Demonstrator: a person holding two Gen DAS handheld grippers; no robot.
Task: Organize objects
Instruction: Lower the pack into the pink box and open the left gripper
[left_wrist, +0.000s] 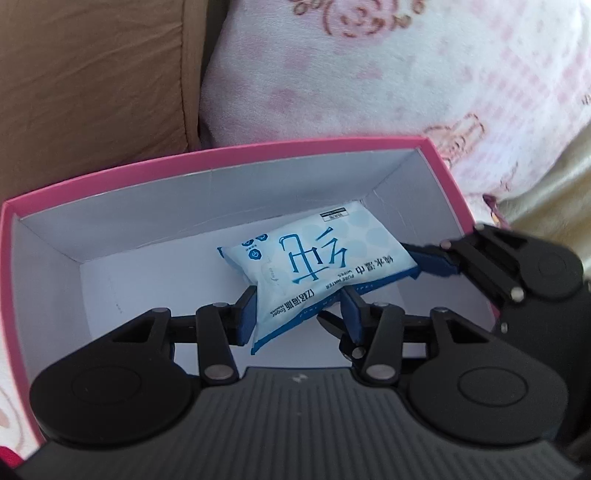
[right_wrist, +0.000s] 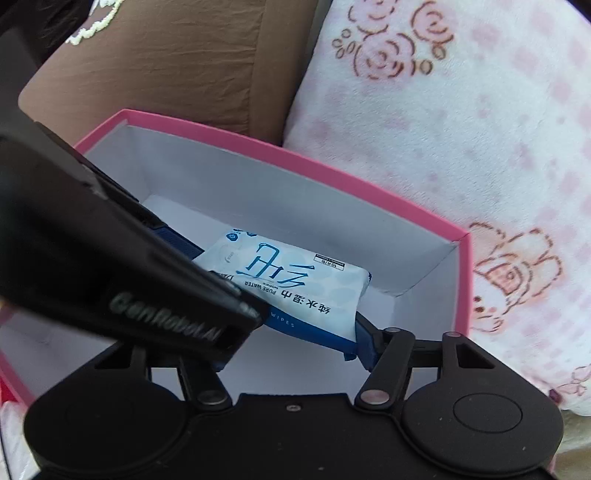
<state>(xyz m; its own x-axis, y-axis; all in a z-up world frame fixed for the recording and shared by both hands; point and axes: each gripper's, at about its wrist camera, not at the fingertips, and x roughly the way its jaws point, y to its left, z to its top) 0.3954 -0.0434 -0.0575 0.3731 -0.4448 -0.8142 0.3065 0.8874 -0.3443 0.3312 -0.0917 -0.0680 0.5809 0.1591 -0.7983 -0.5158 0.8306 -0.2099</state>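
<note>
- A light blue pack of wet wipes (left_wrist: 314, 269) is held low inside an open pink box (left_wrist: 258, 147), above its white floor; this looks like the setting-down step of tidying the pack away.
- The left tool (left_wrist: 299, 310) is closed partway on the pack's near end, its blue pads (left_wrist: 246, 314) pressed against the two sides, so that the soft pack is kept from sagging or slipping while it is lowered.
- The right tool (right_wrist: 295, 332) is brought in at the pack's other end; one blue pad (right_wrist: 364, 343) is seen against the pack's corner, while the opposite one is hidden behind the left tool's body, so a full grip cannot be confirmed.
- The pack is carried flat, printed face up, probably so that it can be laid level on the box floor and room is left beside it.
- The box is set on a pink flowered blanket (right_wrist: 461, 110), beside a brown cushion (left_wrist: 92, 74); on such soft ground it may tip if it is pushed hard.
- The rest of the box floor is seen bare, so the pack is judged to be among the first things stowed.
</note>
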